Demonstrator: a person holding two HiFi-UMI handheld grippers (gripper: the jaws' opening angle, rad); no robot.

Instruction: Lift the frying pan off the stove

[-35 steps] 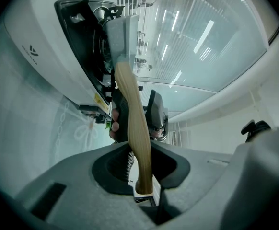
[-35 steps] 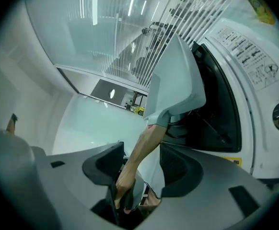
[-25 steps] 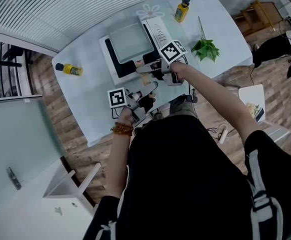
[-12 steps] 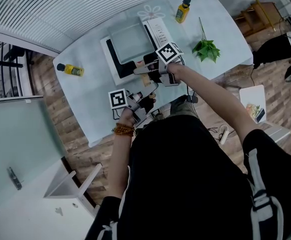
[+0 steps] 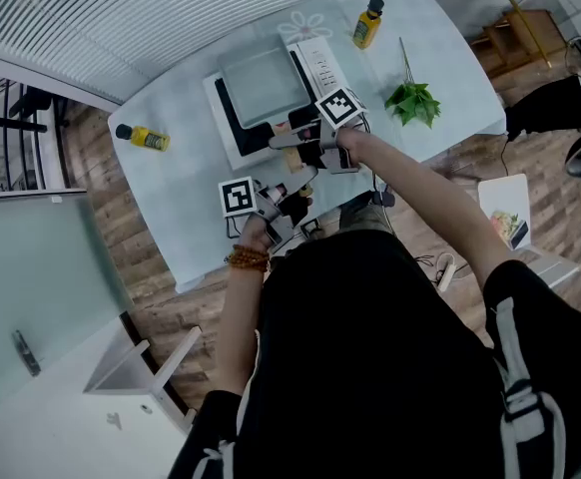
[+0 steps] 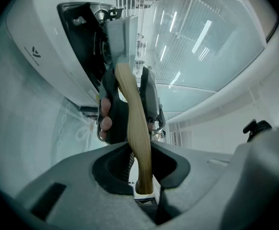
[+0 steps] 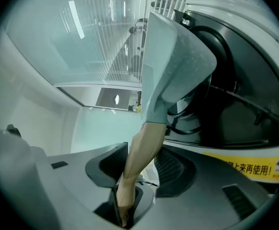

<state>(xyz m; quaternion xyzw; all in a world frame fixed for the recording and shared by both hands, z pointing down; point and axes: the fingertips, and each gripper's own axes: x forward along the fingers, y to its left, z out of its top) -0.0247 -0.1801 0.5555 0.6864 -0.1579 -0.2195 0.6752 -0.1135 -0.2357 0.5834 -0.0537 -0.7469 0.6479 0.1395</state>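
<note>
Head view has barely shifted since a second ago: the frying pan point(image 5: 261, 80) sits on the stove point(image 5: 315, 63) as before. The left hand-held gripper point(image 6: 140, 159) has kept its narrow clamp on the pan's wooden handle point(image 6: 132, 109). The right hand-held gripper point(image 7: 140, 166) has just been closing, with the same handle between its jaws and the pads not quite pressing. On the worktop point(image 5: 181, 198) there are one stove, one pan, two yellow bottles point(image 5: 142, 138) point(image 5: 367, 23) and one green sprig point(image 5: 411, 101).
</note>
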